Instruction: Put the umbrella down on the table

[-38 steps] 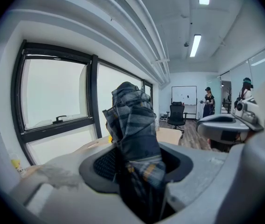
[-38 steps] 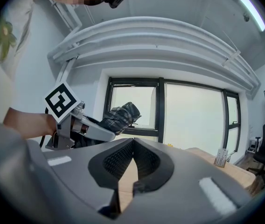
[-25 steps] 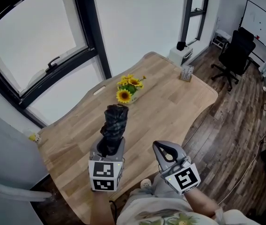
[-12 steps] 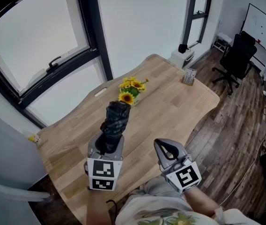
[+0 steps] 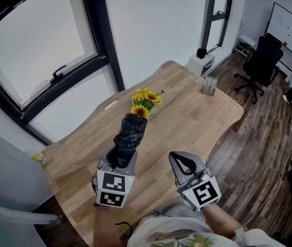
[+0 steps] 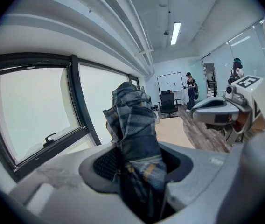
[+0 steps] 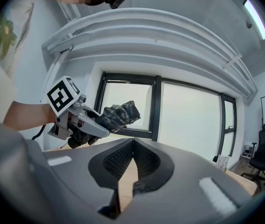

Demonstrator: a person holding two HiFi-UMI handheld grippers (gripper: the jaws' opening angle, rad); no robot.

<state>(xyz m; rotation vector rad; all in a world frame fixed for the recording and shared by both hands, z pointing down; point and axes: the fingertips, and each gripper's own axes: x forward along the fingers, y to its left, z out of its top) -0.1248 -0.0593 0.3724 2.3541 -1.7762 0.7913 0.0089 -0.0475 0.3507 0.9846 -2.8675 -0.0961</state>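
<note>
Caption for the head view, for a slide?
Left tool holds folded plaid umbrella over wooden table; right tool shut, empty.

left tool, right tool: grey | marker cubes: black-white | shirt: pale print

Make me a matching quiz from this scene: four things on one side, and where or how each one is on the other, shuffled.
Things:
1. umbrella
2. sunflowers
3. office chair
4. right tool

States:
A. standing on the table
B. empty, jaws together
C. clamped in the left tool
D. on the floor beyond the table

Pairs: 1-C, 2-A, 3-D, 4-B
</note>
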